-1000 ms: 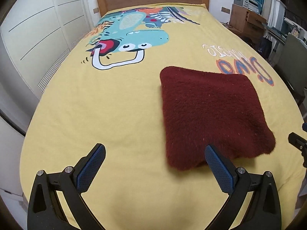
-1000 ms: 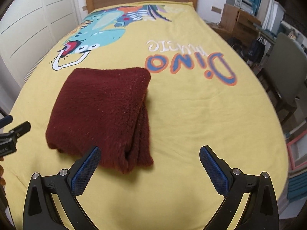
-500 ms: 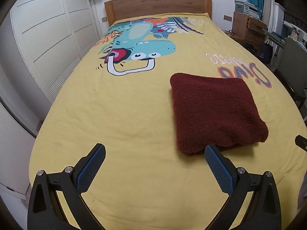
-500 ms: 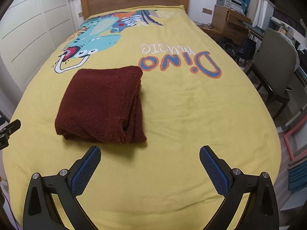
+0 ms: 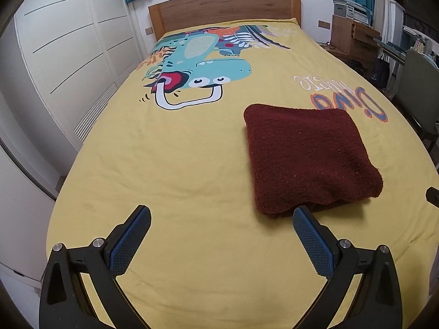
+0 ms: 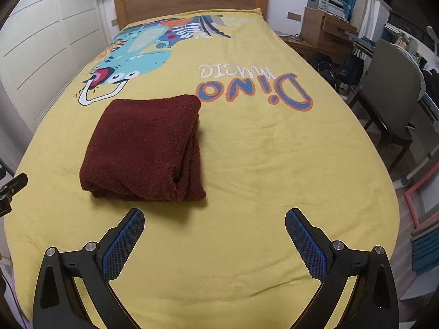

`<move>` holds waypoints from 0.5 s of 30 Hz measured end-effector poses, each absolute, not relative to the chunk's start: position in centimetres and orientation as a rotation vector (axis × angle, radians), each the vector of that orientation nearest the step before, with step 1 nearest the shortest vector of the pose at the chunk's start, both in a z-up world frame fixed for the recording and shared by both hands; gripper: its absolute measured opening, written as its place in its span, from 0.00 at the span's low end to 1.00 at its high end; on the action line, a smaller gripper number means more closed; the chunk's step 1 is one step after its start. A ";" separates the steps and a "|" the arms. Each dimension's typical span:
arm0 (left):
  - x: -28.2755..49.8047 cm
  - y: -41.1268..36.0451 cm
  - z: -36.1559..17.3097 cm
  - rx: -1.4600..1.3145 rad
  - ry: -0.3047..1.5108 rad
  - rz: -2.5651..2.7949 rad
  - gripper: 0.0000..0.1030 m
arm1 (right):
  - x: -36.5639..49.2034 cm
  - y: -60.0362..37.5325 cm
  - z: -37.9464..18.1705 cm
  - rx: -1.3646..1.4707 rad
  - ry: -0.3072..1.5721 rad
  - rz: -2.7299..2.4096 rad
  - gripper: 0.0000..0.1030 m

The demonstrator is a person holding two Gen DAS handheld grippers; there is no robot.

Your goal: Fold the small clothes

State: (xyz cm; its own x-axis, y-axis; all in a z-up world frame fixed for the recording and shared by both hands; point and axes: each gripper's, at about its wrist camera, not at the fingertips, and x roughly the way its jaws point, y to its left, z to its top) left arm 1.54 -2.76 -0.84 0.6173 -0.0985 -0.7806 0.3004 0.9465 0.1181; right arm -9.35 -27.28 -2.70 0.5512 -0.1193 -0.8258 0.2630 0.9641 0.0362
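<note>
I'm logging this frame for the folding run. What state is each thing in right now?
dark red garment: folded into a thick square, lying flat on the bedspread, held by neither gripper.
left gripper: open, empty, clear of the garment.
right gripper: open, empty, clear of the garment.
yellow bedspread: spread over the bed, lightly creased.

Cloth, plastic and wood, nearly all of it matt.

The folded dark-red garment (image 6: 142,145) is thick, nubbly fleece. The yellow bedcover (image 6: 260,164) is smooth matt cloth with a flat printed dinosaur. Both tongs, left (image 5: 221,235) and right (image 6: 214,237), are matt black plastic with blue cross-hatched pads (image 5: 129,242) and shiny metal rivets. The headboard (image 5: 225,8) is satin wood.
</note>
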 end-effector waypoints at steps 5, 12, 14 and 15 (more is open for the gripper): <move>1.6 -2.7 -0.9 0.244 0.880 -0.229 0.99 | -9.4 -27.3 -2.7 0.158 0.966 -0.229 0.99; 1.8 -2.7 -0.9 0.242 0.889 -0.228 0.99 | -9.4 -27.3 -2.8 0.155 0.979 -0.226 0.99; 1.7 -2.7 -0.9 0.247 0.887 -0.228 0.99 | -9.4 -27.3 -2.9 0.153 0.982 -0.224 0.99; 1.8 -2.8 -0.9 0.248 0.887 -0.228 0.99 | -9.4 -27.3 -2.9 0.152 0.982 -0.223 0.99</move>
